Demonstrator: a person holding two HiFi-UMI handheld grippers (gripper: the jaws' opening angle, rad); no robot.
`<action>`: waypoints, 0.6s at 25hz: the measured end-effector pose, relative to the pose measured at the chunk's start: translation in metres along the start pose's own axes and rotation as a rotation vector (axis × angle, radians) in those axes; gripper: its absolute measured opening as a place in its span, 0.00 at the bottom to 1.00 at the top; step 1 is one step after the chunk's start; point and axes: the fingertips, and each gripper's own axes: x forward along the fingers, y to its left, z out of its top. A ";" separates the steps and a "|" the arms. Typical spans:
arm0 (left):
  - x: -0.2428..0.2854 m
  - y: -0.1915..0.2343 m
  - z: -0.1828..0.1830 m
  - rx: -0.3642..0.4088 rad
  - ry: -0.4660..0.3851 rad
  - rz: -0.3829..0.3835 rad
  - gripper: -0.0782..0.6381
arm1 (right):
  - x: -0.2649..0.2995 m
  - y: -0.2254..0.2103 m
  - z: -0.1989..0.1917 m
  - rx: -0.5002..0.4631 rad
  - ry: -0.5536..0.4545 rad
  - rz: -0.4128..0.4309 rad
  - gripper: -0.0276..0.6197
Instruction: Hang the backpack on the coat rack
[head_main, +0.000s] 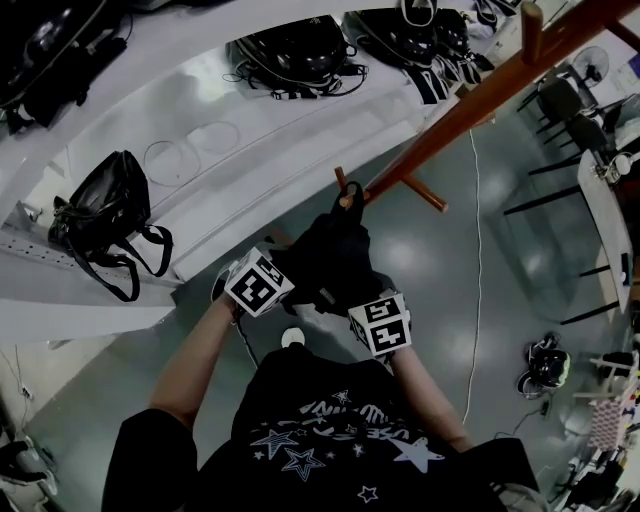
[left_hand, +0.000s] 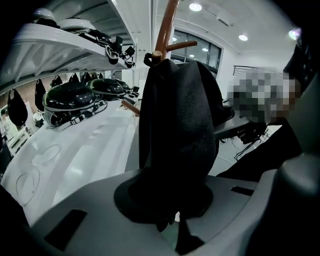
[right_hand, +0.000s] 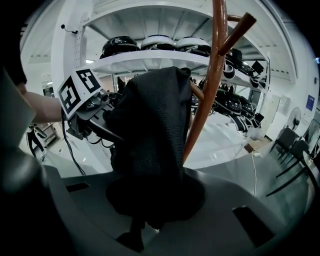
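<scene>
The black backpack hangs in front of me beside the brown coat rack pole. Its top loop sits at the tip of a low peg and appears hooked over it. In the left gripper view the loop wraps round the peg tip. My left gripper is shut on the backpack's lower fabric. My right gripper is shut on the backpack's other side, close to the pole. Both sets of fingertips are buried in the fabric.
White shelves behind the rack carry black helmets and a black handbag. Another rack peg juts out lower right. Chairs and a table stand to the right, and a cable runs across the floor.
</scene>
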 end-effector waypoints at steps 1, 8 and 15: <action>0.003 0.001 0.001 0.012 0.007 -0.006 0.19 | 0.002 -0.001 -0.001 0.007 0.005 -0.002 0.14; 0.026 0.005 0.005 0.072 0.046 -0.043 0.19 | 0.012 -0.013 -0.015 0.061 0.045 -0.027 0.14; 0.046 0.004 0.004 0.084 0.060 -0.061 0.19 | 0.020 -0.026 -0.030 0.062 0.083 -0.054 0.14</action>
